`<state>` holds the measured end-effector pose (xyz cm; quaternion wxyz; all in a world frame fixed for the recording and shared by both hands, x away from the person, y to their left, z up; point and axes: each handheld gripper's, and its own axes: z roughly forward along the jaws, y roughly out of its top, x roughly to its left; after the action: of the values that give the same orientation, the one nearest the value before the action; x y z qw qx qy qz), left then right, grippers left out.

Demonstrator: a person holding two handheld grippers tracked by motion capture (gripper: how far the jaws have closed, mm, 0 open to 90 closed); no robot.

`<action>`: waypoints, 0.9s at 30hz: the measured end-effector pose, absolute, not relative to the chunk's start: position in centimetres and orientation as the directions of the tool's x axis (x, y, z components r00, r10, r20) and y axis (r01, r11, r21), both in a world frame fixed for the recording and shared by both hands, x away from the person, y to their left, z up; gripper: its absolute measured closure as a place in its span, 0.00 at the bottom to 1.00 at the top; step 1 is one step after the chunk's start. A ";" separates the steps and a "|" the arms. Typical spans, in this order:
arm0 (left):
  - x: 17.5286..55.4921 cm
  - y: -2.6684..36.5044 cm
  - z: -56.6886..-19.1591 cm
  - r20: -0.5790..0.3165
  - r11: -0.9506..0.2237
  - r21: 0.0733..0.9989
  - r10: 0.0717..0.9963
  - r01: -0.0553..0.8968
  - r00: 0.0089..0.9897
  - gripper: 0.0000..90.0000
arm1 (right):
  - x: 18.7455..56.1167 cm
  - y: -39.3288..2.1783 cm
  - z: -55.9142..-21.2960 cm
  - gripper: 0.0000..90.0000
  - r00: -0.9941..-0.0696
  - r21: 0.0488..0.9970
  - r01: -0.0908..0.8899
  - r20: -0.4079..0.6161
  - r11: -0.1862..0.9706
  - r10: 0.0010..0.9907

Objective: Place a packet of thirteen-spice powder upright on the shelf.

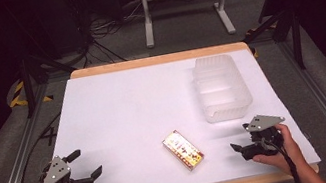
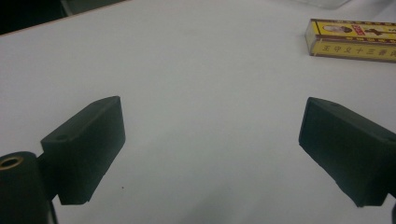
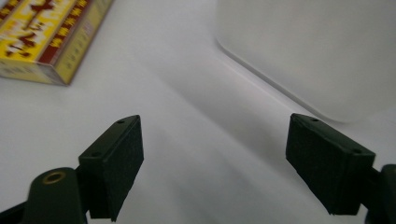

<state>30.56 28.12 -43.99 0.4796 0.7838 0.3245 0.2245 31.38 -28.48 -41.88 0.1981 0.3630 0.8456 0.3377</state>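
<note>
White sheeting covers the table [image 1: 118, 109], wooden edge showing at the far and near sides; it makes a plain bare field, likely so things stand out and slide little. Landmark for all places below: the yellow box [image 1: 184, 149], a flat packet in a clear wrapper with red and yellow print, lying flat and slantwise near the table's near edge, roughly midway between the two tools. That middle spot looks chosen so either hand can reach it. Beyond the box and off to its right sits the translucent plastic tub [image 1: 221, 86], empty as far as can be told, open side up, well apart from the box; judged to be where the box is meant to go. Left of the box, near the front edge, the left gripper [image 1: 86, 165] is held low in a hand, jaws spread wide with nothing between them; in its own view the box [image 2: 352, 39] lies ahead and to one side, bare sheet between the jaws. Right of the box, the right gripper [image 1: 241, 139] is held by the other hand, jaws parted and empty, pointing toward the box; its own view shows the box [image 3: 49, 35] ahead on one side, the tub [image 3: 317, 51] on the other. Neither tool touches the box. Judged: start posture, pickup not yet begun.
</note>
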 end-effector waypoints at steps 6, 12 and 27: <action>30.6 28.0 -44.0 0.042 -0.335 0.895 0.721 0.295 0.691 0.09 | 32.2 -26.9 -41.4 0.24 -0.663 0.699 0.506 -0.060 0.505 0.747; 30.5 28.0 -44.1 0.044 -0.340 0.893 0.719 0.295 0.694 0.09 | 32.9 -24.9 -40.5 0.25 -0.687 0.690 0.512 -0.027 0.511 0.726; 30.5 28.1 -44.1 0.041 -0.340 0.893 0.714 0.294 0.699 0.09 | 34.6 -18.6 -40.0 0.26 -0.747 0.629 0.499 -0.036 0.596 0.664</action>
<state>30.52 28.07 -44.06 0.4774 0.7884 0.3198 0.2197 34.61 -18.57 -40.02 0.1345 0.3291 0.8833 0.3057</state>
